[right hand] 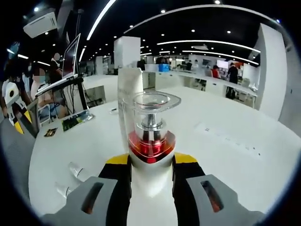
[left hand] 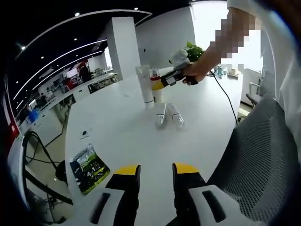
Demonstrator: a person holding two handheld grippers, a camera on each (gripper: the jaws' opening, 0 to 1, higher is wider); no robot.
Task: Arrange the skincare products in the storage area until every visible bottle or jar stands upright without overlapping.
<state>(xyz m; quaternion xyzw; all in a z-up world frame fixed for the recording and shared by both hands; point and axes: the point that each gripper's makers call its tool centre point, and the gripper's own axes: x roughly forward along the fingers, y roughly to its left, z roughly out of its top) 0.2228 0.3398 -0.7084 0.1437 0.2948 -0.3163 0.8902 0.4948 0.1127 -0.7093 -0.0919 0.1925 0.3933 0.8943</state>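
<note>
A white bottle point(right hand: 149, 141) with a red collar and a clear cap sits between the jaws of my right gripper point(right hand: 150, 162), which is shut on it. In the left gripper view a hand holds that right gripper point(left hand: 158, 84) at the bottle point(left hand: 157, 94), beside a tall white tube point(left hand: 144, 84) standing upright. The tube point(right hand: 129, 92) rises just behind the held bottle. Two small bottles point(left hand: 161, 115) point(left hand: 175, 116) lie on their sides on the white table point(left hand: 117, 136), nearer me. My left gripper point(left hand: 156, 170) hovers open over the table's near edge, holding nothing.
A green brochure point(left hand: 89, 167) lies at the table's near left corner. A grey mesh chair point(left hand: 263, 155) stands at the right. A black cable point(left hand: 226, 101) trails across the far right of the table, near a potted plant point(left hand: 194, 51). The lying bottles point(right hand: 74, 170) rest left of my right jaws.
</note>
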